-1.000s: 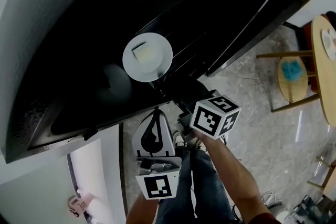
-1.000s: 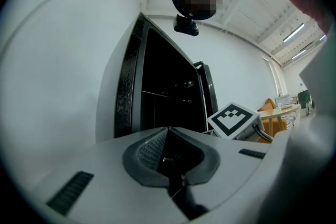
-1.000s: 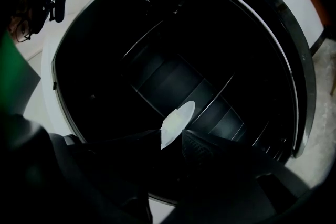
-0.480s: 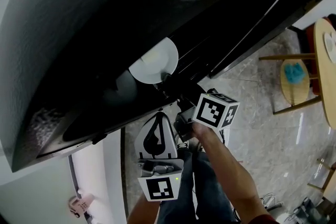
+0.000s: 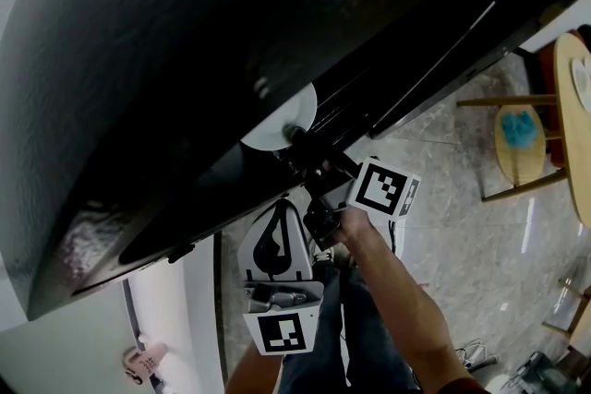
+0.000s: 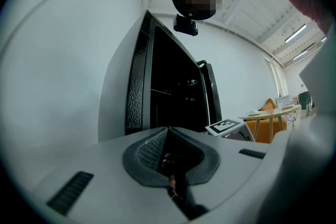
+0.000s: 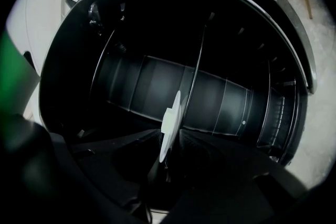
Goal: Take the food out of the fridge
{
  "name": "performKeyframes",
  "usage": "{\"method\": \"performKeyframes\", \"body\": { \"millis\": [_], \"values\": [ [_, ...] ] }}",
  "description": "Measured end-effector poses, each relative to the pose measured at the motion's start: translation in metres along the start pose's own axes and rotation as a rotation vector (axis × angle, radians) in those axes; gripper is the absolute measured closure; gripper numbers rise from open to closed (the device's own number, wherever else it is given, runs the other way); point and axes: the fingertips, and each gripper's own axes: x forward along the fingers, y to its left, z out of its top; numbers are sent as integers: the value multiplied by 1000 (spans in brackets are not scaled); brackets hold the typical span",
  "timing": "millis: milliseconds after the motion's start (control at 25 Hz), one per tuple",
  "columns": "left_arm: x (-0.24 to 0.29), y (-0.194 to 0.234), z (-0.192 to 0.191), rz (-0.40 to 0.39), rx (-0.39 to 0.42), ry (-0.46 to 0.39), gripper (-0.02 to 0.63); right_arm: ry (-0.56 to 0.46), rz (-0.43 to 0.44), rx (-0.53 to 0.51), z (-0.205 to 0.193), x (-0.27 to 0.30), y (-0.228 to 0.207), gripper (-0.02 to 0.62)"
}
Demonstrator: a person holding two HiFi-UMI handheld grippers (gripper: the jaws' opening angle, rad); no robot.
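The person's right forearm is reaching forward. Its black two-jaw gripper has just been opening, and its jaws are standing wide around the rim of a white round plate. The white left gripper is pointing forward below it, jaws pressed together.

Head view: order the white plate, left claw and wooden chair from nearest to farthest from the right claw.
1. White plate: between the jaws of the right claw; they have just been opening.
2. Left claw: just below, lower middle.
3. Wooden chair: far right.
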Motion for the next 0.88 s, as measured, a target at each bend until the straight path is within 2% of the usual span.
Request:
{"method": "performKeyframes", "body": {
  "millis": [320, 880],
  "values": [
    [0, 2, 1, 5, 2, -1, 592, -8, 0, 39, 0, 1, -2, 477],
    [0, 0, -2, 1, 4, 7, 592, -29, 11, 110, 2, 3, -4, 534]
  ]
}}
